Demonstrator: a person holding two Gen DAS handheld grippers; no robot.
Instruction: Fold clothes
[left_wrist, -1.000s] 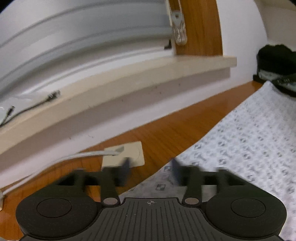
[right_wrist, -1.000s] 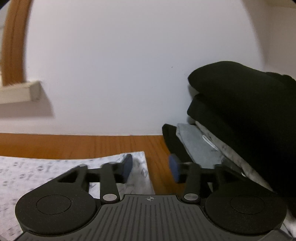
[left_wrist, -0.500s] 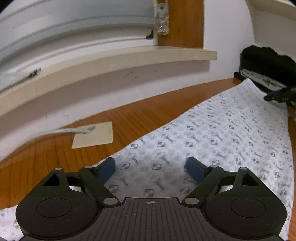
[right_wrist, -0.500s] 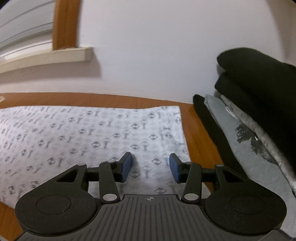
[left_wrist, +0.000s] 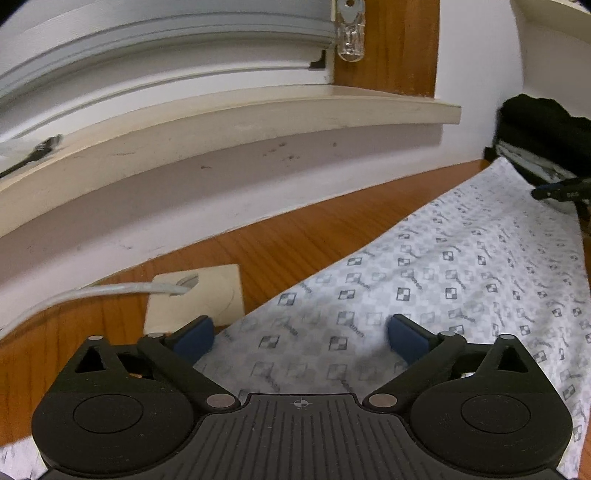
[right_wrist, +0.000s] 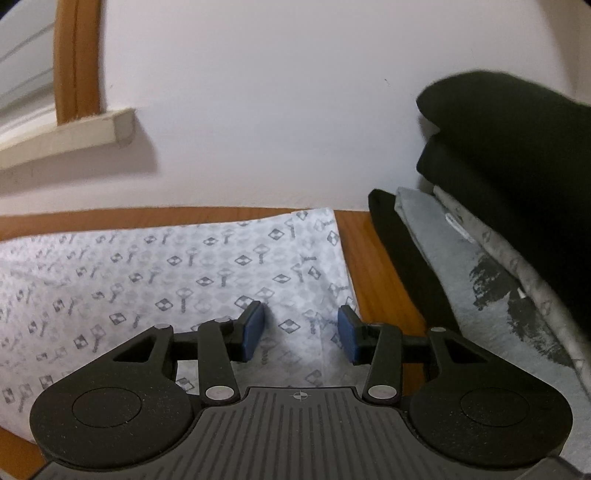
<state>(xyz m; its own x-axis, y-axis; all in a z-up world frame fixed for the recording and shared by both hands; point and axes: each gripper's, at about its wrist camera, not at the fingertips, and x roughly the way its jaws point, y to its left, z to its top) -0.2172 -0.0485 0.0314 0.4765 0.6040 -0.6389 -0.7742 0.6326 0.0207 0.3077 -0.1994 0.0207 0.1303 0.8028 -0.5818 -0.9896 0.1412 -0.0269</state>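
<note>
Cloth (left_wrist: 424, 291) lies flat on bench (left_wrist: 295, 243), running toward 1 o'clock. My left tool (left_wrist: 300, 338) has just been opening, now wide, empty above the near edge. Right tool (right_wrist: 301, 332) half open, empty, over the right edge. I'd lower both onto the hem together, pinching one layer only.

No readable text, printed pattern on the white cloth (left_wrist: 461, 280) too blurred to make out

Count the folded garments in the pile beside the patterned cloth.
4 visible in the right wrist view: a thick black one on top, a pale patterned one under it, a grey printed one below, and a black one at the bottom. More may be hidden beyond the frame.
</note>
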